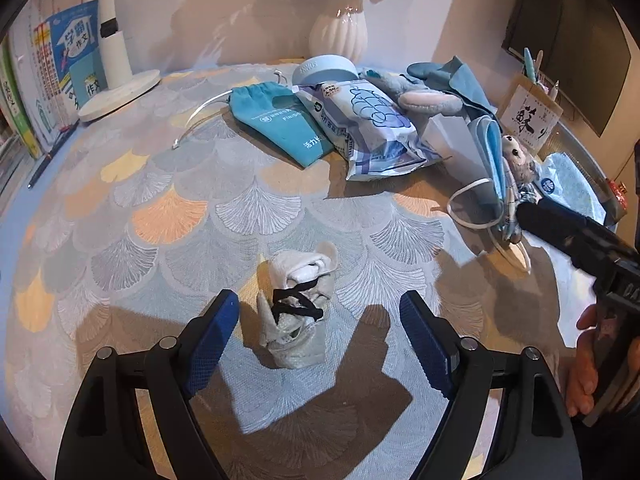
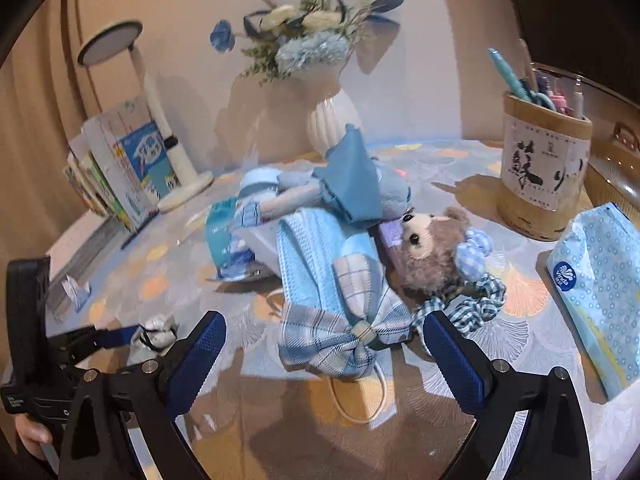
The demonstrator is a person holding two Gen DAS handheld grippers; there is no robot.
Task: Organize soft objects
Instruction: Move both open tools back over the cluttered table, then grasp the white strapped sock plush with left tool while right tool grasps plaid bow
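Note:
A crumpled white cloth with a black cord (image 1: 298, 304) lies on the patterned tablecloth (image 1: 160, 208). My left gripper (image 1: 320, 320) is open around it, a finger on each side, not touching. It shows small in the right wrist view (image 2: 154, 334). My right gripper (image 2: 324, 340) is open and empty, just in front of a blue plaid bow (image 2: 344, 336) lying on a blue face mask (image 2: 316, 248). A small plush bear (image 2: 432, 248) lies just behind. The right gripper's black body (image 1: 580, 240) shows at the right of the left wrist view.
A teal drawstring pouch (image 1: 280, 120), a blue-white packet (image 1: 372, 128), a grey-blue plush (image 1: 420, 96) and a blue cloth (image 2: 352, 176) lie at the back. A white vase (image 2: 332, 120), lamp base (image 1: 120, 92), books (image 2: 116, 176), pen holder (image 2: 544, 168) and tissue pack (image 2: 600, 288) stand around.

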